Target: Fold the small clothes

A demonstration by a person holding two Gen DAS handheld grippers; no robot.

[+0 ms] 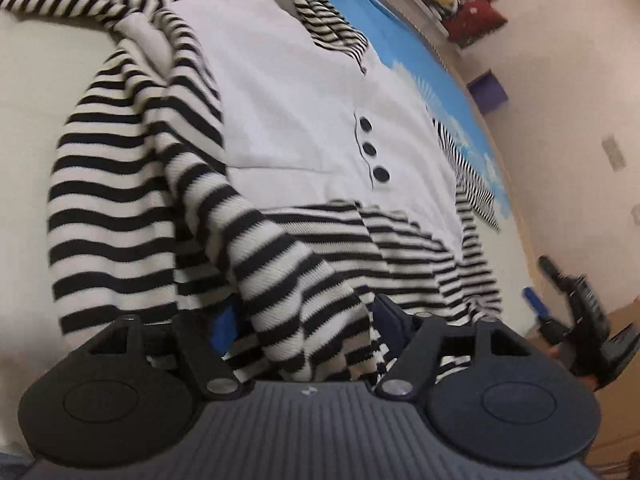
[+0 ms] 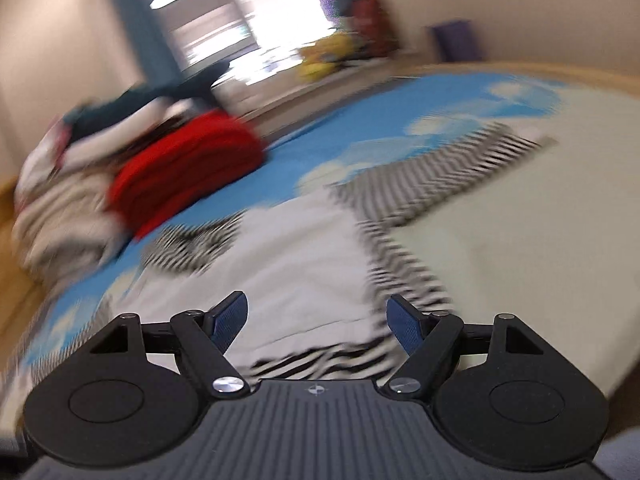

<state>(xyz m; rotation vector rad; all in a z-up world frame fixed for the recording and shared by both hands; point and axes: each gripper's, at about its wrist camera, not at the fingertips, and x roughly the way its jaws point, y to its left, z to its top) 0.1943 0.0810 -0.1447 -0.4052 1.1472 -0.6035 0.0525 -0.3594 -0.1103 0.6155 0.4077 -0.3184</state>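
Two grippers over one striped top (image 1: pixel 280 140) spread across the frame's centre on a blue-and-cream bed cover (image 1: pixel 420 60): left gripper (image 1: pixel 308 320) at bottom centre, jaws apart with a striped sleeve (image 1: pixel 256 248) draped between, right gripper (image 2: pixel 316 320) wide and empty above the garment's blurred hem.

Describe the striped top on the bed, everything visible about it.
The striped top is a knit garment with a plain white front panel, black-and-white striped sleeves and collar, and three dark buttons down a short placket. It lies face up, spread on the blue and cream bedcover. One striped sleeve is folded across its lower part and drapes between the left gripper's parted jaws.
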